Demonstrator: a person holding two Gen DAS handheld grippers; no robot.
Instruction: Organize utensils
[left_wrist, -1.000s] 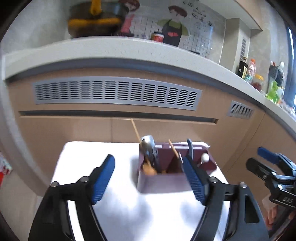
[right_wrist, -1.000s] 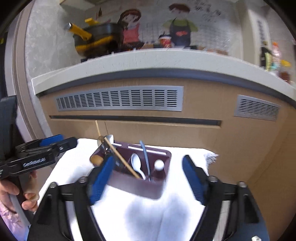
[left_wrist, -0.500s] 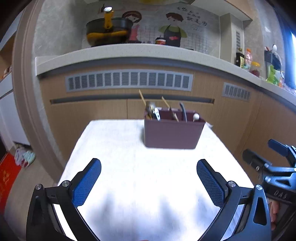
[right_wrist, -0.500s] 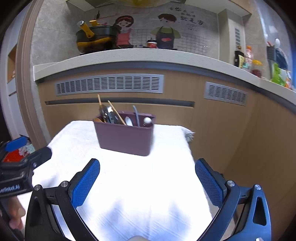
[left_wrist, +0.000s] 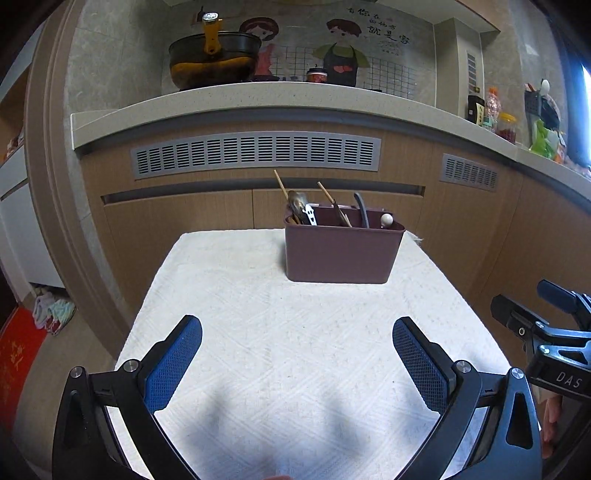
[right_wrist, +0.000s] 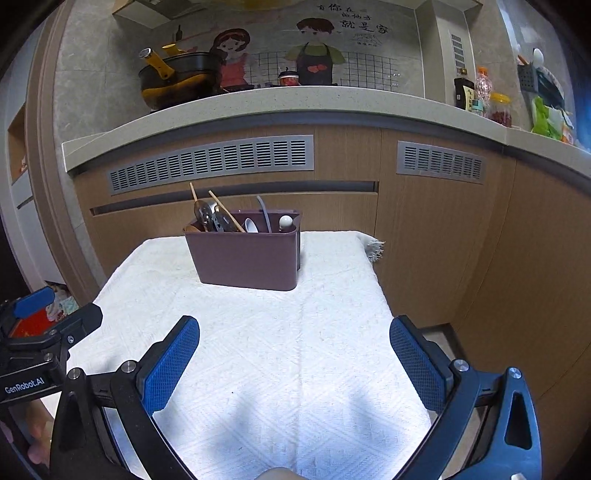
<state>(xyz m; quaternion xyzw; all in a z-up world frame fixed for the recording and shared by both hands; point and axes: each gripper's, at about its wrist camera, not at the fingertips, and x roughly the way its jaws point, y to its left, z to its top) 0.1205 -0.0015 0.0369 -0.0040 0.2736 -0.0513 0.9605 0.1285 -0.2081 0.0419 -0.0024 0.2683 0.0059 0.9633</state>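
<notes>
Both the left gripper (left_wrist: 297, 345) and right gripper (right_wrist: 294, 345) hang wide open and empty, because all utensils already stand in the dark purple plastic caddy (left_wrist: 341, 251).

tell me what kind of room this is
Most likely a home kitchen: a stone countertop runs over wood cabinets, a black pot with yellow handle sits on it, and a maroon utensil caddy stands on the white cloth.
</notes>
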